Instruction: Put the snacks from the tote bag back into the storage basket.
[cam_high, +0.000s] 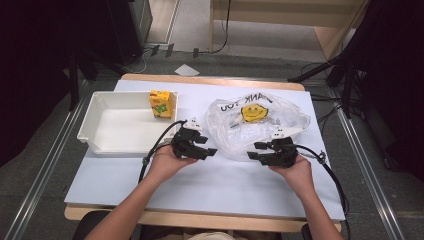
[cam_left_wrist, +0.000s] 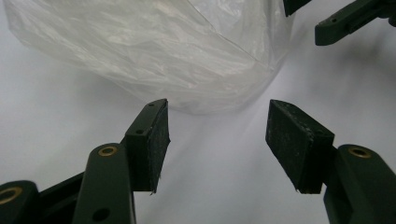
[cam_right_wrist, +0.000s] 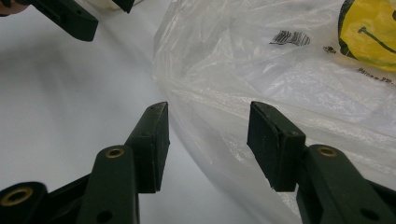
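1. A clear plastic bag (cam_high: 257, 122), crumpled and printed with a yellow smiley face (cam_high: 253, 112) and dark lettering, lies on the white table (cam_high: 210, 185), just ahead of both grippers and between them.
2. The right gripper (cam_high: 256, 151), held in the person's right hand (cam_high: 295, 170), sits at the bag's near edge, jaws spread apart with nothing between them; in the right gripper view the bag's film lies under and beyond the gap, whether it touches the pads cannot be told.
3. The left gripper (cam_high: 210, 145), held in the left hand (cam_high: 167, 162), points toward the bag's near-left edge, jaws likewise parted and empty; in the left gripper view the bag (cam_left_wrist: 154, 51) bulges just beyond its fingertips, not touching them.
4. The two grippers face each other across a strip of bare table, near but apart.
5. Left of the left gripper and slightly beyond it stands a white tray (cam_high: 92, 122), with a yellow juice carton (cam_high: 162, 104) upright in its far corner nearest the bag.
6. Black cables (cam_high: 150, 152) trail from each gripper toward the person.
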